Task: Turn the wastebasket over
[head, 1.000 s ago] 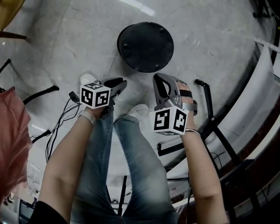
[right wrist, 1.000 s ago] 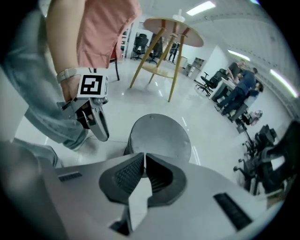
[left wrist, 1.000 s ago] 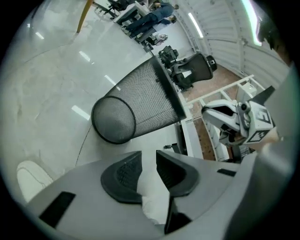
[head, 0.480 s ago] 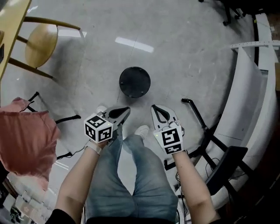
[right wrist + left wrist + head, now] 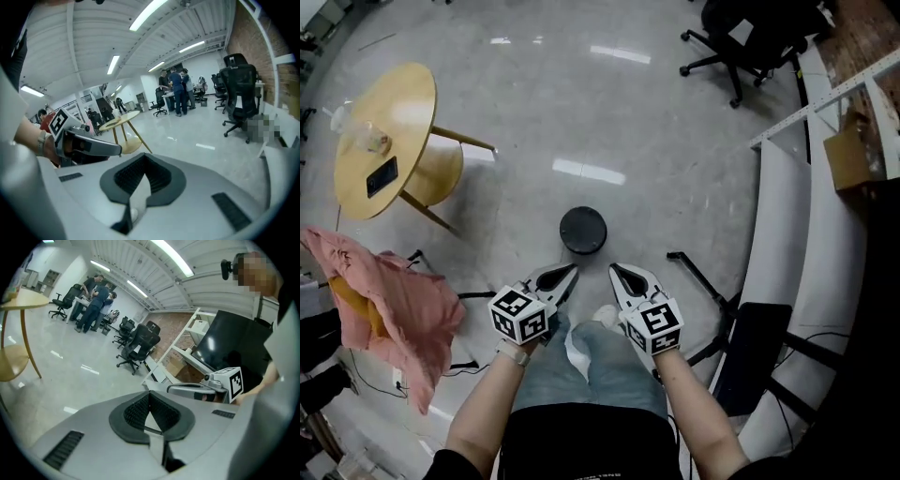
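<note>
The black round wastebasket (image 5: 583,230) stands on the grey floor with its flat bottom facing up, just beyond the person's feet. Both grippers are held high above it, side by side over the knees, and touch nothing. My left gripper (image 5: 567,272) is shut and empty; in the left gripper view its jaws (image 5: 149,395) meet at the tip against the open room. My right gripper (image 5: 616,271) is likewise shut and empty, with its jaws (image 5: 143,158) closed. Each gripper view shows the other gripper at its side, the right gripper (image 5: 206,388) and the left gripper (image 5: 86,144).
A round yellow table (image 5: 386,141) and a pink cloth (image 5: 398,309) are at the left. A curved white desk (image 5: 787,234) and black stand legs (image 5: 703,281) lie at the right. Office chairs (image 5: 750,37) and standing people (image 5: 176,89) are far off.
The person has straightened up: both grippers rose well away from the wastebasket, which now looks small and far below. More of the room has come into view.
</note>
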